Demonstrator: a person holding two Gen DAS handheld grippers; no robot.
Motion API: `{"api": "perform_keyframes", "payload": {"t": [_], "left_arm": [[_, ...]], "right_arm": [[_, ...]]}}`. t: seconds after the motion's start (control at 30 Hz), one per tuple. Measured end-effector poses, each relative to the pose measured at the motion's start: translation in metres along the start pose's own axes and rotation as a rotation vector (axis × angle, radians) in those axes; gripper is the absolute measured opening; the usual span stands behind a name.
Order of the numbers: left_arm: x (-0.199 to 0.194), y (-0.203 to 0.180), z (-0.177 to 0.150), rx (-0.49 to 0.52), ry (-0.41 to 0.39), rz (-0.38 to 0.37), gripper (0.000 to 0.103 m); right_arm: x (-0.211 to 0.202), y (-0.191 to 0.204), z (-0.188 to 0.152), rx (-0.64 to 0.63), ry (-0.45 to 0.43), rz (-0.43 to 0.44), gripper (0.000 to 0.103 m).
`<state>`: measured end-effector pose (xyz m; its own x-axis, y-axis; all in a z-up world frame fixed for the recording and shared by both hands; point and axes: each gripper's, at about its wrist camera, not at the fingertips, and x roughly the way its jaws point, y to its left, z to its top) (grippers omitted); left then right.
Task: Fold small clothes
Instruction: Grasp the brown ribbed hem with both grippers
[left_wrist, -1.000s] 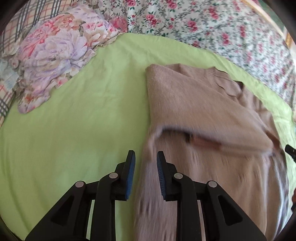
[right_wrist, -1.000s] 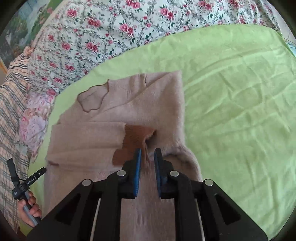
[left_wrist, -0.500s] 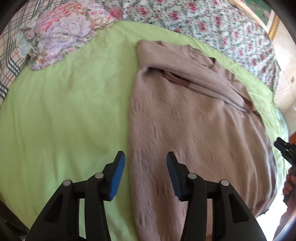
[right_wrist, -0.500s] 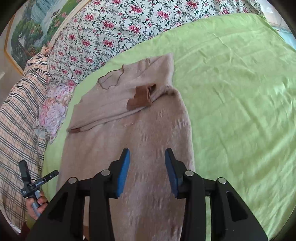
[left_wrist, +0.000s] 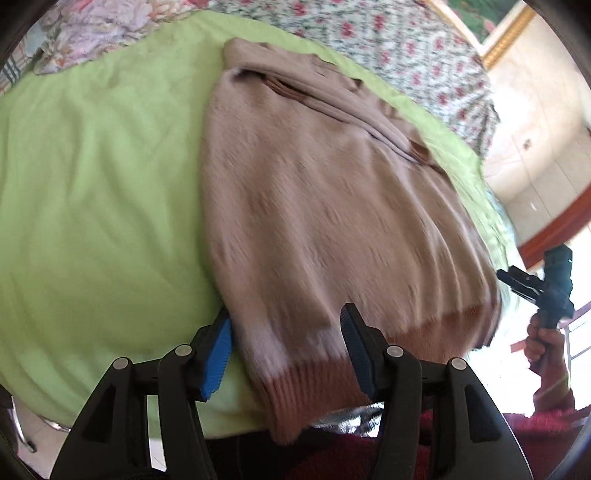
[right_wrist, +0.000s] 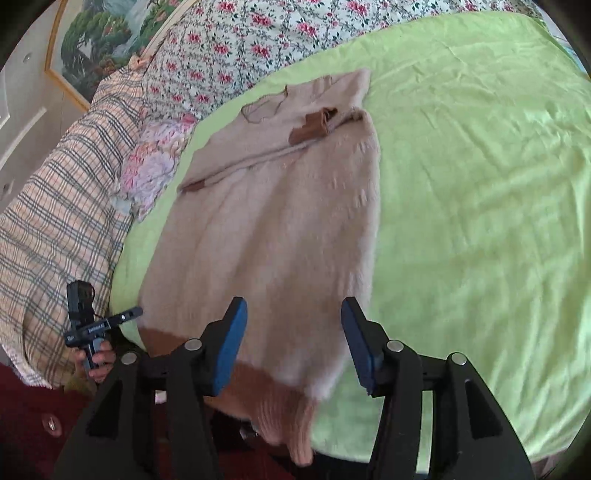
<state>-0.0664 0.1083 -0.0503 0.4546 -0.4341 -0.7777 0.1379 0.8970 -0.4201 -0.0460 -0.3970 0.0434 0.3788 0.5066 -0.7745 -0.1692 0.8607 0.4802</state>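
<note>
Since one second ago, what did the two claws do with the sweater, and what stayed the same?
Both claws let go of the folded-in sleeves and drew back to the sweater's brown hem. The jaws have just been opening: the left claw and the right claw now stand open over the hem's corners, gripping nothing. The sweater stays flat on the green sheet, sleeves folded across.

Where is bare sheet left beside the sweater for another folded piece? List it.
Widest free patch: green sheet on the side of the sweater away from the plaid blanket. In the left wrist view, another bare stretch runs from sweater to floral cushion. Crowded: the pillows, and the near edge, where the hem overhangs.
</note>
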Motion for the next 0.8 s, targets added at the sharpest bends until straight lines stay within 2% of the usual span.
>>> {"api": "perform_keyframes", "payload": {"t": [0.1,0.23,0.33,0.37,0.4,0.47,0.57,0.63,0.8], "left_arm": [[0.002,-0.011,-0.017,0.048,0.023,-0.029,0.052],[0.005,-0.018,-0.023,0.087,0.029,-0.037,0.052],[0.01,-0.018,-0.012,0.077,0.029,-0.053,0.033],[0.013,-0.017,-0.008,0.074,0.029,-0.044,0.021],[0.014,-0.017,-0.006,0.07,0.028,-0.039,0.016],[0.011,-0.017,-0.004,0.076,0.018,-0.032,0.014],[0.004,-0.023,-0.007,0.107,-0.005,-0.015,0.013],[0.002,-0.021,-0.007,0.097,-0.007,-0.029,0.013],[0.011,-0.003,-0.005,0.029,0.068,-0.094,0.024]], "right_arm": [[-0.003,-0.009,-0.019,0.007,0.036,0.038,0.054],[0.005,-0.011,-0.026,0.021,0.038,0.111,0.054],[0.02,-0.007,-0.024,0.028,0.037,0.185,0.054],[0.023,-0.006,-0.024,0.028,0.03,0.204,0.05],[0.025,-0.006,-0.026,0.034,0.03,0.215,0.033],[0.025,-0.011,-0.027,0.053,0.032,0.22,0.011],[0.009,-0.025,-0.032,0.075,-0.005,0.24,0.01],[0.003,-0.031,-0.033,0.084,-0.007,0.224,0.01],[0.012,-0.035,-0.035,0.111,0.049,0.231,0.013]]}}
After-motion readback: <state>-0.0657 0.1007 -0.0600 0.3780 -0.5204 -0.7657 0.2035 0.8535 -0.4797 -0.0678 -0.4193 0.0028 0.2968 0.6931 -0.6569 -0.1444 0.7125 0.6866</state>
